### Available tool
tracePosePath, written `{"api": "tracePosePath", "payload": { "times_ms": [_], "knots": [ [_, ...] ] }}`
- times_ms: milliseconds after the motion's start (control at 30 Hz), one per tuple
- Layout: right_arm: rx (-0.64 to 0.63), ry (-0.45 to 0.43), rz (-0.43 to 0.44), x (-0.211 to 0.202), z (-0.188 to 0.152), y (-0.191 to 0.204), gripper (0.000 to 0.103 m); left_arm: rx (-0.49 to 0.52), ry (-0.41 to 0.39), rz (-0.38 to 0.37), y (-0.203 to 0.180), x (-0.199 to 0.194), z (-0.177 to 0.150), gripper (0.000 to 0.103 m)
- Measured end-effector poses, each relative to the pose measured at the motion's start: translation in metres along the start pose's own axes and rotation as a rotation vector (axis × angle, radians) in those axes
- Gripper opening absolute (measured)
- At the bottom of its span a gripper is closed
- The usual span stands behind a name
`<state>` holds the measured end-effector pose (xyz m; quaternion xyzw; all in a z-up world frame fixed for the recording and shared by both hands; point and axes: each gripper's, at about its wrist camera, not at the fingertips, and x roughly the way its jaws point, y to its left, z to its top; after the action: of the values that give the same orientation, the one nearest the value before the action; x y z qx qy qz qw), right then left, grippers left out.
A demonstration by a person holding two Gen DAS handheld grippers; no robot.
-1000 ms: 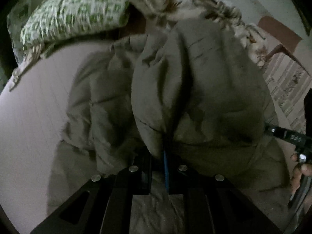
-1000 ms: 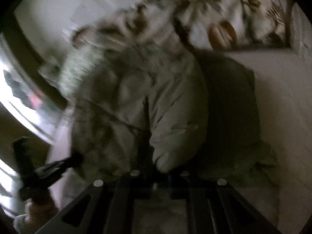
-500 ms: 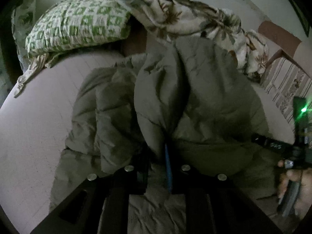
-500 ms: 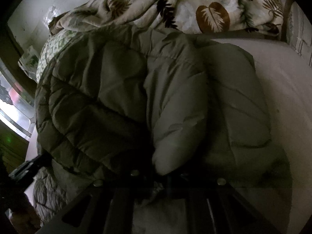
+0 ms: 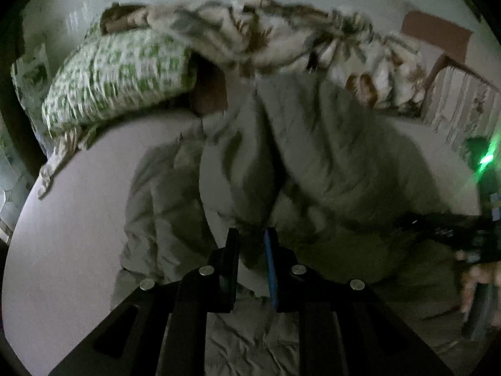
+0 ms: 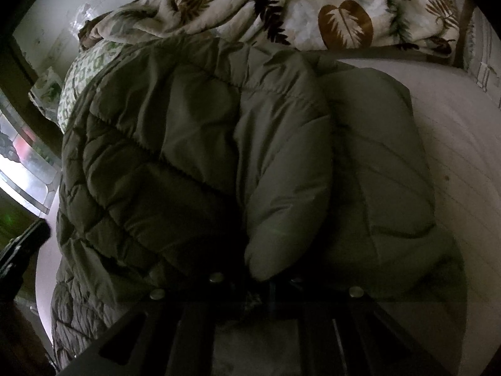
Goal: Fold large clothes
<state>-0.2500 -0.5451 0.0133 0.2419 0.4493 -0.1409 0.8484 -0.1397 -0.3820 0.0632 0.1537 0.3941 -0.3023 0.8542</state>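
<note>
An olive quilted jacket (image 5: 313,163) lies bunched on the bed with a padded fold doubled over its middle. My left gripper (image 5: 251,241) stands at the near edge of that fold. Its fingers are a narrow gap apart, their tips are bare, and jacket cloth shows through the gap. In the right wrist view the jacket (image 6: 175,156) fills the frame, and a rounded sleeve end (image 6: 281,235) droops over my right gripper (image 6: 260,285). That gripper is shut in deep shadow, apparently on the sleeve. It also shows at the jacket's right edge (image 5: 438,222).
A green-patterned pillow (image 5: 119,84) and a leaf-print blanket (image 6: 313,9) are heaped at the head of the bed. Pale bed sheet (image 5: 69,235) lies bare left of the jacket. A hand (image 5: 476,275) grips the right tool. A bright window (image 6: 22,163) is at far left.
The fold that covered the left fingertips has come off them, and the left gripper has drawn back and up a little. The right gripper has stayed put under the sleeve.
</note>
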Motion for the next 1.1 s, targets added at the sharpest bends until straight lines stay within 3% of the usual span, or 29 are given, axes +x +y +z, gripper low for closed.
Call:
{"api": "tracePosePath", "payload": {
  "times_ms": [100, 400, 500, 533, 633, 900, 1100],
  "knots": [
    [-0.017, 0.001, -0.001, 0.0, -0.002, 0.001, 0.012, 0.001, 0.052, 0.021, 0.002, 0.024, -0.01, 0.016],
    [0.004, -0.011, 0.002, -0.002, -0.001, -0.002, 0.013, 0.02, 0.054, 0.041, -0.001, 0.033, -0.012, 0.016],
    [0.037, -0.025, 0.027, -0.013, -0.002, -0.008, 0.022, 0.03, 0.053, 0.045, -0.002, 0.032, -0.014, 0.016],
    [0.045, -0.026, 0.031, -0.014, -0.001, -0.008, 0.032, 0.029, 0.053, 0.044, -0.002, 0.031, -0.015, 0.016],
    [0.053, -0.038, 0.042, -0.029, -0.003, -0.011, 0.103, 0.021, 0.053, 0.038, 0.0, 0.032, -0.014, 0.016],
    [0.014, -0.09, 0.006, -0.058, 0.001, 0.006, 0.103, 0.019, 0.048, 0.033, 0.0, 0.031, -0.015, 0.016],
    [-0.127, 0.019, -0.168, -0.003, -0.001, 0.026, 0.103, 0.02, 0.048, 0.03, 0.0, 0.031, -0.016, 0.016]
  ]
}}
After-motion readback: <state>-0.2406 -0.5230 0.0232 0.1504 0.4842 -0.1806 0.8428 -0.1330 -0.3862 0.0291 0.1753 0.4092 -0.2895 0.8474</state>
